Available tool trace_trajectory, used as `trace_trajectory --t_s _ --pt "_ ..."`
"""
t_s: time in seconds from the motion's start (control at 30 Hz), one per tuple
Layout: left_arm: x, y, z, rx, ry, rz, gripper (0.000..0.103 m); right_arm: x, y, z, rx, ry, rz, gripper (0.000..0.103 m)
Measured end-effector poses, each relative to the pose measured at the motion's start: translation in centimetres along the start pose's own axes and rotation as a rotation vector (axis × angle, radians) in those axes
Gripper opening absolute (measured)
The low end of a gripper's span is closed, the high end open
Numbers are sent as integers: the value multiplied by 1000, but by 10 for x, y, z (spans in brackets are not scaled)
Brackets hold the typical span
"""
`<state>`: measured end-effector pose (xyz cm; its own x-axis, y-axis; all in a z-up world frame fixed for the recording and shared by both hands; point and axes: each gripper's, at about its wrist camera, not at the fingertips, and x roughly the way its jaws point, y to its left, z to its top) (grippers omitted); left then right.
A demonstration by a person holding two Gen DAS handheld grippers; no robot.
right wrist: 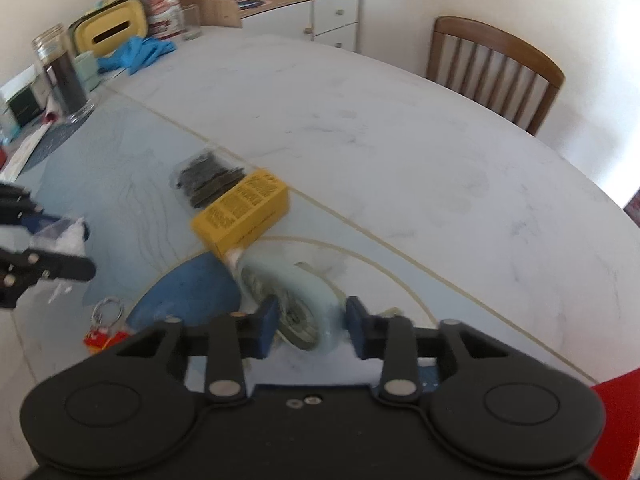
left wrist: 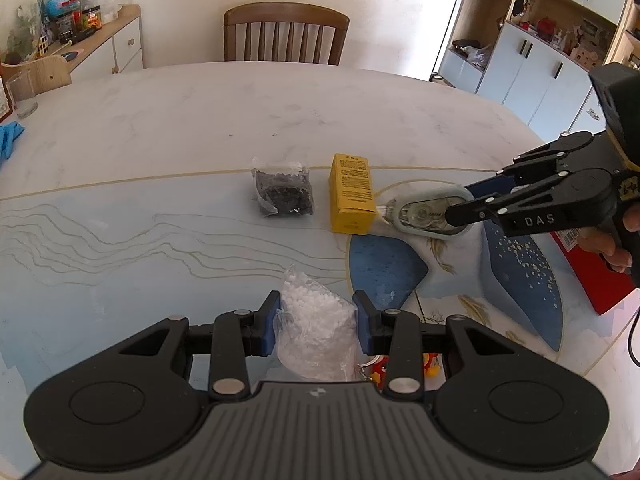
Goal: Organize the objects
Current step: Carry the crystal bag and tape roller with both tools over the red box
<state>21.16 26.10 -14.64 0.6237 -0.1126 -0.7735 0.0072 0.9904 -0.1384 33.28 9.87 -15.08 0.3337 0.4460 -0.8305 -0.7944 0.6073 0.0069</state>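
Note:
My left gripper (left wrist: 316,308) is shut on a clear bag of white granules (left wrist: 308,292), its blue pads pressing both sides just above the table. In the right wrist view that gripper (right wrist: 80,248) and the bag (right wrist: 70,236) show at the left edge. My right gripper (left wrist: 460,204) (right wrist: 310,316) is shut on a pale blue correction tape dispenser (left wrist: 420,214) (right wrist: 296,292), which stands tilted on edge with its tip against a yellow box (left wrist: 352,196) (right wrist: 244,212). A bag of dark pieces (left wrist: 284,192) (right wrist: 208,178) lies just left of the box.
A keyring with a red and yellow charm (right wrist: 106,328) lies near the front. A red box (left wrist: 588,276) sits at the right table edge. A jar (right wrist: 60,72), blue gloves (right wrist: 136,52) and a glass (left wrist: 22,94) crowd the far left. A wooden chair (left wrist: 284,32) stands behind the table.

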Motion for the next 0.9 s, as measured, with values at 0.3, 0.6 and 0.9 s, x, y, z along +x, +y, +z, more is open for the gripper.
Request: trace_trajectory --t_s 0.3,0.6,0.9 --pt "-2 -10 -2 15 0 -11 37 -12 25 -12 -12 -54 -7 17" --pt "-13 -25 6 31 -6 -32 37 -45 33 -11 113 -122 -41 14" --pt "-29 -63 24 98 -29 -90 37 -111 17 -27 168 -193 -68 14"
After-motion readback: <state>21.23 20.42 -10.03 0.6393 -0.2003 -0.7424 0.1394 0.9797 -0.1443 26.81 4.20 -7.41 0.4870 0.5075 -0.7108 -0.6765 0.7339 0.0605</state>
